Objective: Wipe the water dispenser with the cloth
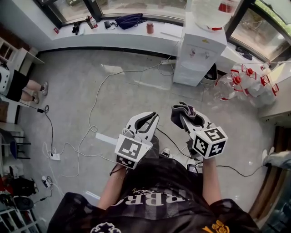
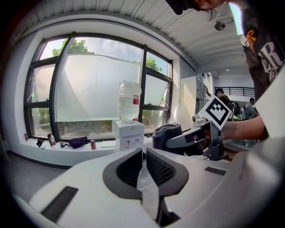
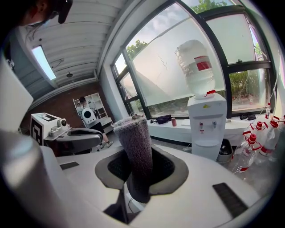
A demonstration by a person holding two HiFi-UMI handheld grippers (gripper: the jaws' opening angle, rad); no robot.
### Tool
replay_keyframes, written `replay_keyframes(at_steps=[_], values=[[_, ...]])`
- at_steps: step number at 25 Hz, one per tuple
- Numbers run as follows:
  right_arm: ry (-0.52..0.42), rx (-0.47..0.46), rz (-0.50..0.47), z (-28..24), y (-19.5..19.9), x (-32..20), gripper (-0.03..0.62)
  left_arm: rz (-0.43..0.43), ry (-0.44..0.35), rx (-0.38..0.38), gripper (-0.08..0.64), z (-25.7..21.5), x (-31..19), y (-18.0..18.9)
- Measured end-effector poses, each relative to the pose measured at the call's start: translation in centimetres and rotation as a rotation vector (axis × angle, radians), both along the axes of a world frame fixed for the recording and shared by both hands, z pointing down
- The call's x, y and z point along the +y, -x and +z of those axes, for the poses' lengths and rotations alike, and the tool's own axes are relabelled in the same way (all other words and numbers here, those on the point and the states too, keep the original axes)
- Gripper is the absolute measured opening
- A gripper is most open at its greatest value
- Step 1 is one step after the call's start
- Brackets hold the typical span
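The white water dispenser stands by the window at the far right, with a large clear bottle upside down on top. It also shows in the left gripper view and the right gripper view, some way ahead of both grippers. My right gripper is shut on a dark grey cloth, which stands up in a roll between the jaws. My left gripper is beside it at the left, its jaws together with nothing between them. Both are held at waist height over the floor.
Several empty water bottles lie right of the dispenser, with a small bin against its side. Cables and a power strip lie across the grey floor. A bag and a red can sit on the sill. A seated person's legs show at left.
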State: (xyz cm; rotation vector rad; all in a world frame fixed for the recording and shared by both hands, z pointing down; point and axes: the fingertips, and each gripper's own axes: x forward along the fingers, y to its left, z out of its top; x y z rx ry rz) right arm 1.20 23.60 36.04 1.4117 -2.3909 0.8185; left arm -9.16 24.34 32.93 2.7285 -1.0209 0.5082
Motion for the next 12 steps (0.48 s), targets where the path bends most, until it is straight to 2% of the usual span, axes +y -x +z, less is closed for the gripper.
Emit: replay_keyframes(at_steps=[12], values=[[-0.037,0.019,0.012,-1.0,-3.1,2.4,0.104,0.018,-0.028,-0.001,0.037,-1.3,3.2,-2.8]])
